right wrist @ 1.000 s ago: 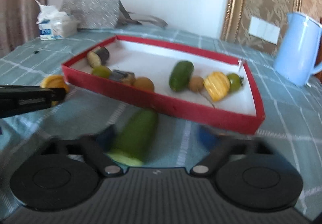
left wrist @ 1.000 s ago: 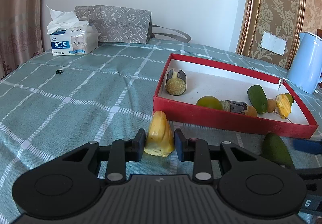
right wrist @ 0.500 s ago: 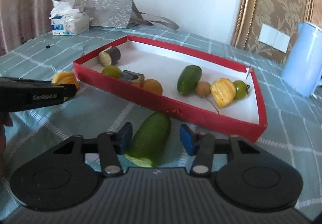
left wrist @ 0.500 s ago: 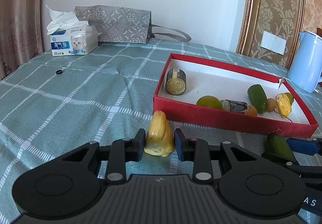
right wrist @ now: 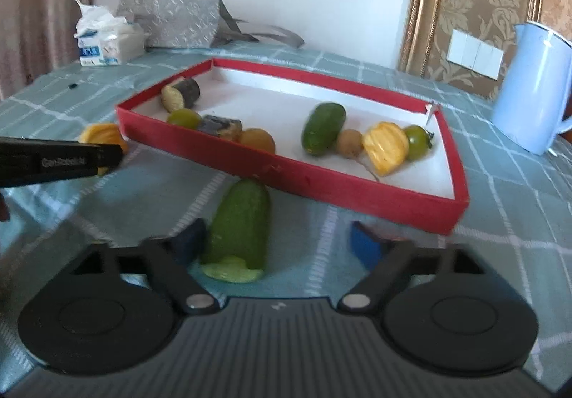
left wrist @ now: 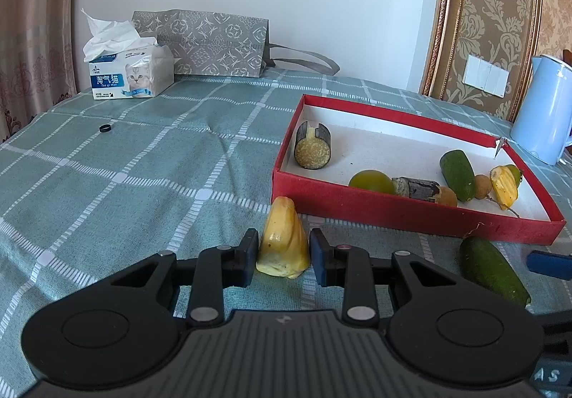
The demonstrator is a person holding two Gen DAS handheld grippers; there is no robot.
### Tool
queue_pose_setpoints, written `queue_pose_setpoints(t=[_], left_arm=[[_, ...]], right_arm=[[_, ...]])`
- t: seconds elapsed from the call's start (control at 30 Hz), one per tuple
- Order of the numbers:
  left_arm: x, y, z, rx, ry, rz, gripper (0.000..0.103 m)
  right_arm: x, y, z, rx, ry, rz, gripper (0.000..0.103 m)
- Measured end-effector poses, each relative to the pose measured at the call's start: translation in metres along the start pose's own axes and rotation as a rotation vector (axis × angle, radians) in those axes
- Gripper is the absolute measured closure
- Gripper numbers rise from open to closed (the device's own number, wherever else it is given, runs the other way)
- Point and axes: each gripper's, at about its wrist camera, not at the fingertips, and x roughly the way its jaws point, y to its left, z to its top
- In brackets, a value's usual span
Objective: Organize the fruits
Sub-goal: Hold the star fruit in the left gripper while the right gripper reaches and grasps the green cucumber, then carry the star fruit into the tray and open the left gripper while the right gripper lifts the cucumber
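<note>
My left gripper (left wrist: 284, 251) is shut on a yellow fruit piece (left wrist: 282, 240) that stands on the green checked cloth, just in front of the red tray's (left wrist: 393, 215) near left corner. The right gripper (right wrist: 277, 244) is blurred and its jaws are opening. A cut green cucumber piece (right wrist: 241, 223) lies between them on the cloth, close to the left pad and well clear of the right one. In the left wrist view the same cucumber piece (left wrist: 491, 269) lies at the right. The tray (right wrist: 286, 173) holds several fruits.
A light blue jug (left wrist: 543, 112) stands right of the tray. A tissue box (left wrist: 130, 74) and a grey paper bag (left wrist: 214, 42) are at the back left. A small black ring (left wrist: 104, 128) lies on the cloth.
The right gripper's jaws first closed in around the cucumber piece, then spread wide again. The cucumber piece still lies on the cloth. The left gripper and its yellow piece have not moved.
</note>
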Motion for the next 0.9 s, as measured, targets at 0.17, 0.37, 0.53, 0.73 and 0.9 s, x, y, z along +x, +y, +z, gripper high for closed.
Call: queue_pose_setpoints(t=[0.17, 0.37, 0.53, 0.73, 0.9], left_arm=[[-0.001, 0.0, -0.001, 0.009, -0.005, -0.021, 0.073], [-0.002, 0.0, -0.001, 0.004, -0.011, -0.028, 0.073], [-0.008, -0.003, -0.001, 0.025, -0.048, -0.041, 0.073], [-0.022, -0.015, -0.003, 0.088, -0.134, -0.078, 0.073], [-0.031, -0.02, 0.0, 0.09, -0.177, -0.148, 0.075]], right_arm=[[-0.006, 0.003, -0.001, -0.022, -0.031, 0.098, 0.073], [-0.007, -0.004, -0.002, 0.017, -0.033, 0.113, 0.072], [-0.016, -0.012, -0.005, 0.025, -0.064, 0.113, 0.072], [-0.036, -0.026, -0.005, 0.047, -0.139, 0.108, 0.072], [-0.039, -0.049, -0.005, 0.127, -0.182, 0.127, 0.072]])
